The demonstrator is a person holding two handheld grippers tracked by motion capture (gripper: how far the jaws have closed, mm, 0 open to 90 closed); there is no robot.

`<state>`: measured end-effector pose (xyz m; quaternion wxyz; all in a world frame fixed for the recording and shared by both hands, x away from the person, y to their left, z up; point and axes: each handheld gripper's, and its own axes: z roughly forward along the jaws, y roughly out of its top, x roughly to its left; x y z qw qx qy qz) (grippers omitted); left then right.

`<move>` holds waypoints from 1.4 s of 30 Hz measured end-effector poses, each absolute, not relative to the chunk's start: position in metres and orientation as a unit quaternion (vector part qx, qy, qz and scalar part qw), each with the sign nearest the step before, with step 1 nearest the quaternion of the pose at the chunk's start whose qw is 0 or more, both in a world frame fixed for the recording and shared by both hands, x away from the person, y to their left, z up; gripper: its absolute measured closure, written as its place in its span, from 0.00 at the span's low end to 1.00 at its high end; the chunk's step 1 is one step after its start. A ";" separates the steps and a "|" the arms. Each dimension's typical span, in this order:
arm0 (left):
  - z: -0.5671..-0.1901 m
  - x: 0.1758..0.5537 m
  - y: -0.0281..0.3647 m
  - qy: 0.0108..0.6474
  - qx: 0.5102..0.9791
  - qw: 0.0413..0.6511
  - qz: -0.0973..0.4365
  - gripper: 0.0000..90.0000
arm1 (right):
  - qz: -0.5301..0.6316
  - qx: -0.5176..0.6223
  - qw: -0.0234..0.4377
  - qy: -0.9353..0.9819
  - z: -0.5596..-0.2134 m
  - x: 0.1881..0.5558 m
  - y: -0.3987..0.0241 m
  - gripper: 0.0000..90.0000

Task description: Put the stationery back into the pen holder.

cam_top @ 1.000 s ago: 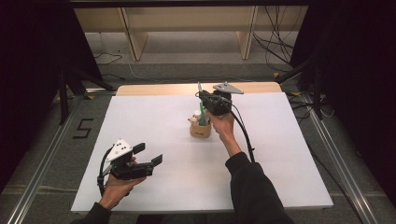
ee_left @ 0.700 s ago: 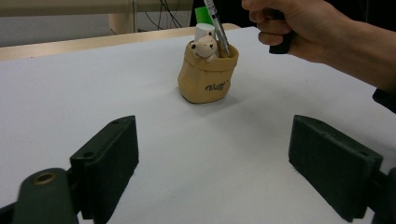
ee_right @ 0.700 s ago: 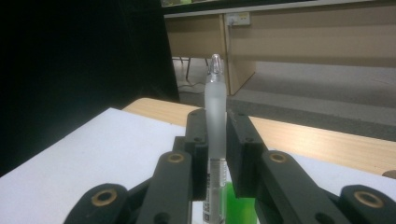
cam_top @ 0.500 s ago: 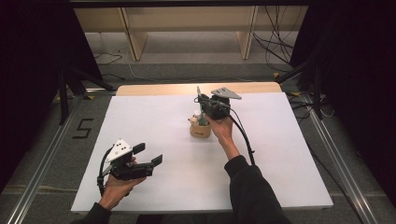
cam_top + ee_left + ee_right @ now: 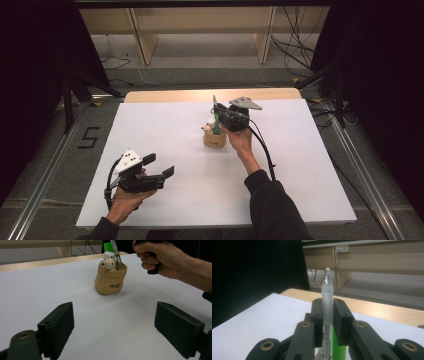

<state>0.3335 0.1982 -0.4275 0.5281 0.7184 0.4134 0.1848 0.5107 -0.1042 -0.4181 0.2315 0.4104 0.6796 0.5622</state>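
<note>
The right tool (image 5: 327, 315) is clamped on a frosted, clear-tipped pen (image 5: 327, 300) standing upright in a tan pouch-shaped holder (image 5: 110, 281) (a small bear peeks out) toward the table's far edge; the left tool (image 5: 113, 330) gapes wide near the near-left corner

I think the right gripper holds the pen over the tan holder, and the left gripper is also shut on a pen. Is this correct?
Not quite. The left gripper is open and holds nothing, as the left gripper view shows: its jaws stand wide apart over the bare table. The rest is right: the right gripper is shut on the pen over the tan holder.
</note>
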 end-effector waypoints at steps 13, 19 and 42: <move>-0.427 0.333 0.199 0.413 0.718 0.528 0.186 0.17 | 0.553 0.404 0.237 0.689 -0.426 0.511 -0.100 0.89; -0.428 0.334 0.198 0.413 0.719 0.527 0.185 0.17 | 0.545 0.395 0.236 0.701 -0.425 0.505 -0.103 0.88; -0.428 0.334 0.198 0.413 0.719 0.527 0.184 0.17 | 0.519 0.394 0.239 0.720 -0.426 0.499 -0.114 0.88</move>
